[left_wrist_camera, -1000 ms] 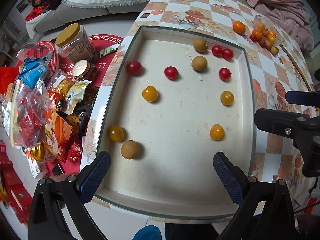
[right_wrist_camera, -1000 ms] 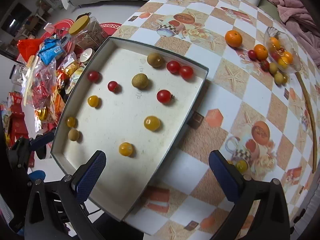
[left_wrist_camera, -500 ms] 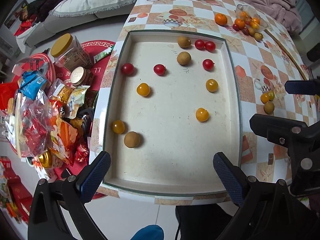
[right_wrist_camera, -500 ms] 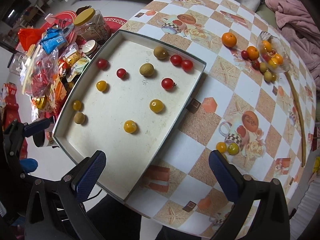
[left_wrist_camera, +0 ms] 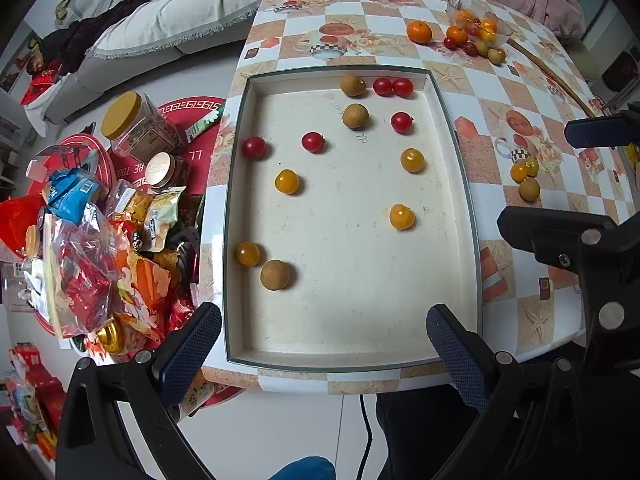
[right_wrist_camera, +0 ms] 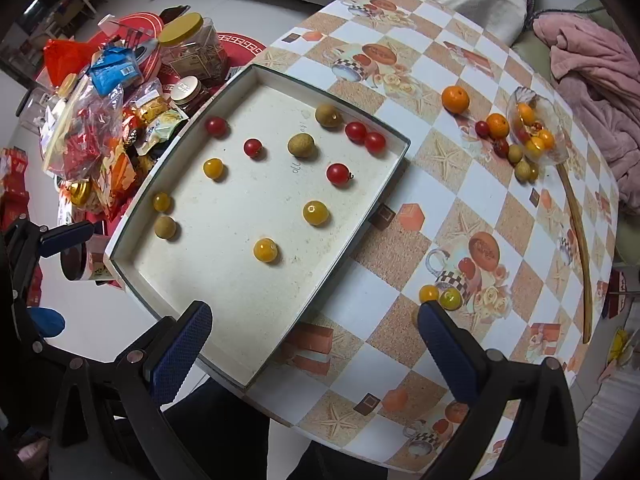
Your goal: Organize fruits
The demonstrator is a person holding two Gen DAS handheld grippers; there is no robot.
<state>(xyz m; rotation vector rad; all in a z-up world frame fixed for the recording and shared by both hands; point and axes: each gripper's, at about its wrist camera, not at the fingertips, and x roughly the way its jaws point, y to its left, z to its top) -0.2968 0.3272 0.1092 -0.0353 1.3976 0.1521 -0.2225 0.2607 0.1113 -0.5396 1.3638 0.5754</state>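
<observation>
A white tray (left_wrist_camera: 456, 184) on the checkered table holds several red tomatoes (left_wrist_camera: 313, 141), yellow tomatoes (left_wrist_camera: 401, 216) and brown longans (left_wrist_camera: 275, 275). It also shows in the right wrist view (right_wrist_camera: 360, 216). A glass bowl (right_wrist_camera: 556, 148) at the far right holds more fruit, with an orange (right_wrist_camera: 455, 99) beside it. Loose fruits (right_wrist_camera: 429, 293) lie on the table right of the tray. My left gripper (left_wrist_camera: 324, 344) is open and empty above the tray's near edge. My right gripper (right_wrist_camera: 316, 340) is open and empty above the tray's near right corner.
A heap of snack bags (left_wrist_camera: 88, 248) and jars (left_wrist_camera: 136, 128) lies on the floor left of the table. A pink blanket (right_wrist_camera: 592, 92) lies beyond the table's far right. A wooden stick (right_wrist_camera: 578, 240) lies along the table's right side.
Both grippers have pulled back and up from the tray, so more of the table and floor shows. No fruit has moved. Both stay open.
</observation>
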